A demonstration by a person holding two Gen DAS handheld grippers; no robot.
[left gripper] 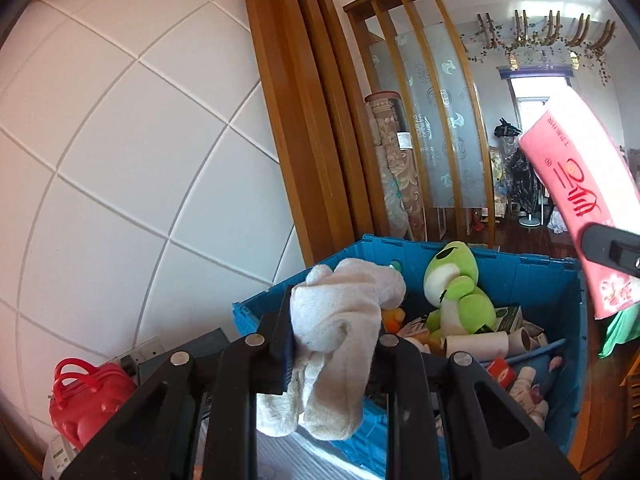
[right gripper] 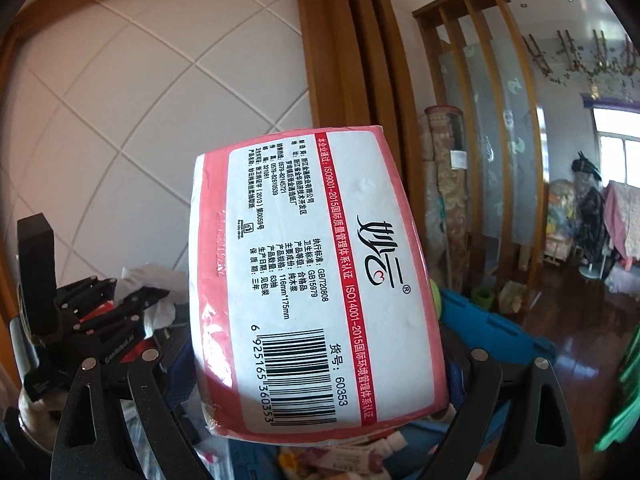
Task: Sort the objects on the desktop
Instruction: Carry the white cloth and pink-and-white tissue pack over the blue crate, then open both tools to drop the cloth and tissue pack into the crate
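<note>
The white cloth [left gripper: 340,344] is pinched in the left gripper [left gripper: 328,344], whose jaws stand narrow with the fabric bunched above them and hanging in folds below. It is held in the air just in front of the near rim of the blue plastic crate [left gripper: 532,276].

The pink-and-white tissue pack [right gripper: 316,280] sits clamped between the widely spread jaws of the right gripper [right gripper: 320,364], its barcode face turned to the camera and its far end tilted upward. In the left wrist view the same pack [left gripper: 576,184] shows above the crate's right wall, with a black finger [left gripper: 612,246] of the right gripper pressed against it.

Inside the crate a green frog plush [left gripper: 456,288] sits upright against the back wall. In front of it lie cardboard tubes [left gripper: 480,342], a small green box [left gripper: 508,318], a red packet [left gripper: 500,370] and other small packets too jumbled to name.

To the left of the crate, low against the white tiled wall [left gripper: 120,160], stands a red toy case [left gripper: 88,400] with looped handles. Behind the crate rises a wooden slatted screen with frosted glass panels [left gripper: 436,120], and a rolled carpet [left gripper: 392,168] leans against it.
</note>
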